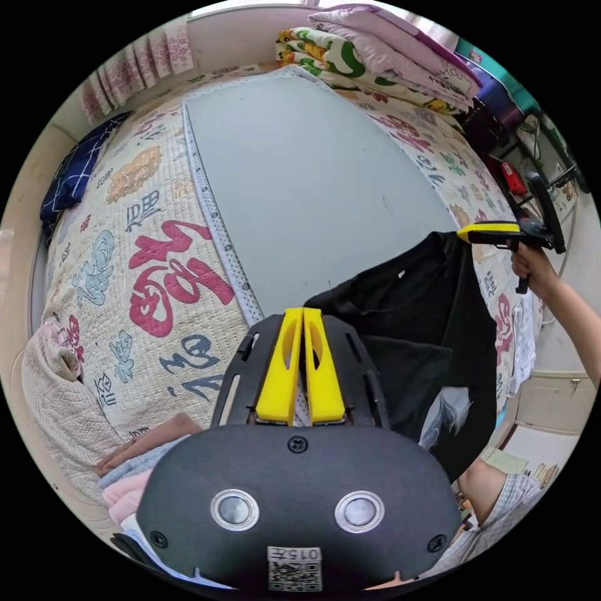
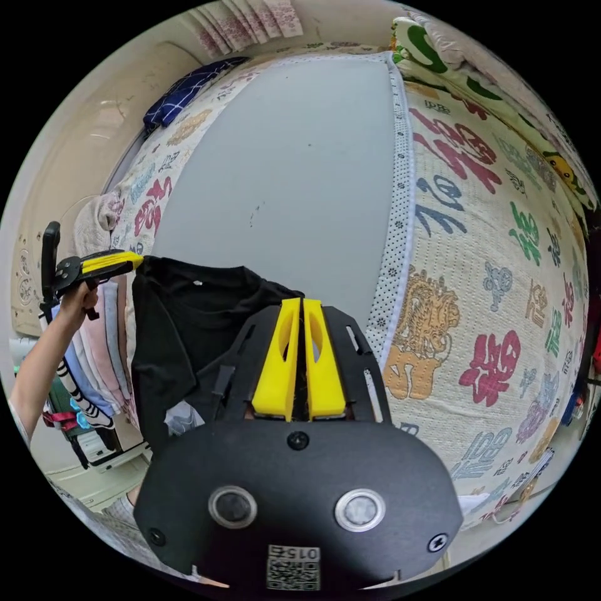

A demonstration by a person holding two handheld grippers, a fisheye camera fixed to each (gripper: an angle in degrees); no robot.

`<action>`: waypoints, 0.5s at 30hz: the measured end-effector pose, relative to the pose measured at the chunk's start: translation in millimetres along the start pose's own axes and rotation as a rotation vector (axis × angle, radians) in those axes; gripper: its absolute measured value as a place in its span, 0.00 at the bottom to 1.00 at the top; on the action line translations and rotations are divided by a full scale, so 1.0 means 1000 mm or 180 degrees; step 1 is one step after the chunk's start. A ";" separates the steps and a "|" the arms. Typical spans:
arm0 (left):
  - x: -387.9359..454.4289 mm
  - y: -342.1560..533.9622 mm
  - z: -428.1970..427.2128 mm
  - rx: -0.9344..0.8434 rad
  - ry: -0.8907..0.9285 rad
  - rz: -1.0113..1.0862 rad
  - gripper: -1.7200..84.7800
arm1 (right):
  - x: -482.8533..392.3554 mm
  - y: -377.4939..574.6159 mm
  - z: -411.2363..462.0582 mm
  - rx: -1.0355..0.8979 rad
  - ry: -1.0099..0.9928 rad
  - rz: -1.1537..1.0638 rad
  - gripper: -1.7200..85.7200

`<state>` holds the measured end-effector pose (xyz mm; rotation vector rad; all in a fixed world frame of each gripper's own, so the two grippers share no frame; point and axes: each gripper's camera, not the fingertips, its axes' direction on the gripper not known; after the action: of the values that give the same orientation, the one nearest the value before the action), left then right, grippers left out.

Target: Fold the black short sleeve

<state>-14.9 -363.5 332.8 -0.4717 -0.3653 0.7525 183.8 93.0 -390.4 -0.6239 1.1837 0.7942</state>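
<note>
We look over a bed (image 1: pixel 156 250) covered by a cream quilt printed with red, blue and orange characters, and on it lies a plain grey mat (image 1: pixel 300 188) with a dotted white border. At the far end sits a stack of folded blankets (image 1: pixel 375 56), and a navy checked cloth (image 1: pixel 78 169) lies by the wall side. A pile of folded clothes (image 1: pixel 134 466) rests at the near edge of the bed in the left gripper view.

The black short sleeve (image 1: pixel 413 332) hangs in the air over the near edge of the bed, held up by its two shoulders, collar uppermost and its length dropping downward; its shoulder line stretches between the two tongs. Our left tongs (image 1: pixel 303 313) are clenched on one shoulder of the black cloth, jaws pressed together. Our right tongs (image 2: pixel 302 307) are likewise clenched on the other shoulder. In the left gripper view we see the right tongs with a hand (image 1: pixel 532 266) on the grip.
</note>
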 end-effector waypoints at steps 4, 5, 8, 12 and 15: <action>-0.008 -0.026 -0.028 0.0268 -0.0041 -0.0009 0.01 | -0.035 -0.020 -0.064 0.0273 0.0201 -0.0028 0.02; -0.008 -0.030 -0.032 0.0306 -0.0072 0.0009 0.01 | -0.039 -0.024 -0.074 0.0316 0.0202 -0.0018 0.02; -0.005 -0.045 -0.048 0.0462 -0.0154 0.0069 0.01 | -0.062 -0.041 -0.123 0.0461 0.0173 0.0035 0.02; -0.002 -0.031 -0.072 0.0711 0.0008 0.0104 0.01 | -0.098 -0.025 -0.196 0.0682 0.0075 -0.0030 0.02; 0.007 0.010 -0.081 0.0650 0.0200 0.0343 0.01 | -0.117 0.026 -0.244 0.0714 -0.0245 -0.0162 0.02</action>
<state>22.7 -374.7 260.8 -0.3234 -0.2029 0.8678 6.3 -107.3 -344.0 -0.4329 1.1626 0.6265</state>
